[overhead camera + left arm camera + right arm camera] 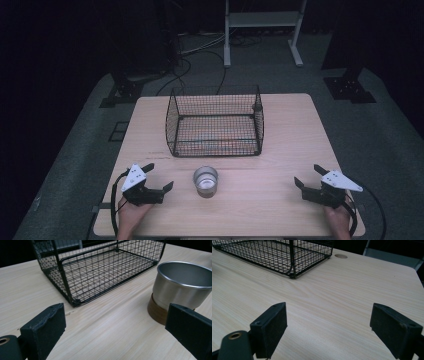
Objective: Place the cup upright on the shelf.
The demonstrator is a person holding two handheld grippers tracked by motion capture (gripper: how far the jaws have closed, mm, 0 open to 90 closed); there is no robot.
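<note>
Left gripper (160, 178) and right gripper (306, 176): jaws spread wide, holding nothing, near the table's (290, 145) front edge. Metal cup (205, 181) stands between them, nearer the left; wire basket (215, 125) lies beyond, bare tabletop between.

We see a light wooden rectangular surface (295, 130) on a grey carpeted floor (75, 150). A black wire-mesh basket (215, 127) stands upright toward its far half. Behind the surface, a white metal frame stand (262, 30) and black cables (200, 55) rest on the floor.
</note>
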